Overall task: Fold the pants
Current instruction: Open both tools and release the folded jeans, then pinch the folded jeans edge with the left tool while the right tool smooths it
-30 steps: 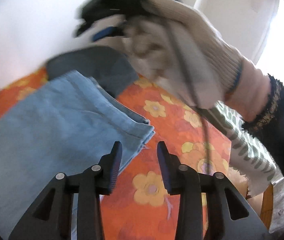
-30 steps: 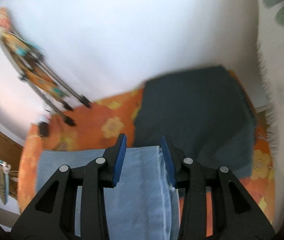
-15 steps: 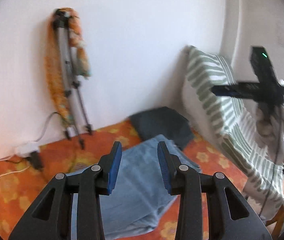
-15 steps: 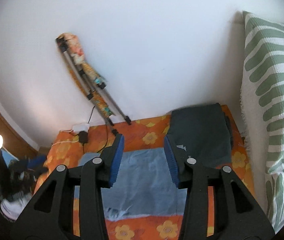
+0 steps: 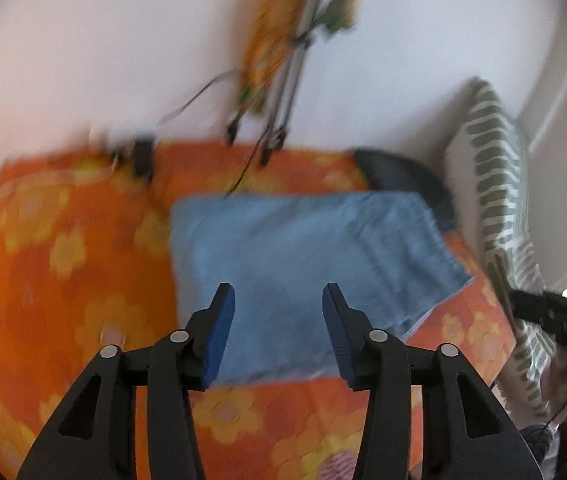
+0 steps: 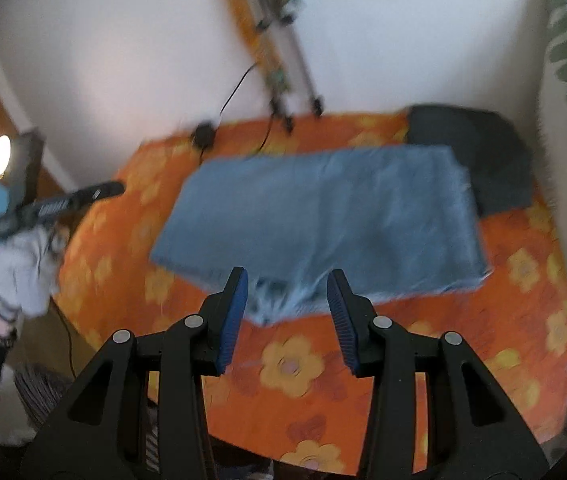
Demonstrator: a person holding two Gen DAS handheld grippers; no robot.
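- The left gripper point(image 5: 275, 334) has its blue-padded fingers point(image 5: 219, 332) spread apart with nothing between them, held above the near edge of the pants point(image 5: 307, 264).
- The right gripper point(image 6: 287, 318) likewise has its fingers point(image 6: 233, 320) apart and empty, poised above the frayed near end of the pants point(image 6: 323, 216).
- The pants are light blue denim, folded into a flat rectangle, and lie on the orange floral bedspread point(image 5: 63, 280), near its middle.
- Their far right end overlaps a folded dark grey garment point(image 6: 483, 152), which sits just beside a green-and-white striped pillow point(image 5: 499, 184).
- In the right wrist view, the gloved left hand point(image 6: 27, 268) gripping its black tool shows at the left edge, well apart from the pants.
- Beyond the pants, a tripod point(image 6: 279, 48) wrapped in orange patterned cloth leans on the white wall point(image 6: 123, 40), its feet on the bedspread point(image 6: 483, 320); a small black adapter point(image 6: 203, 134) with a cable lies near it.
- Both views are blurred, so fine details cannot be told.
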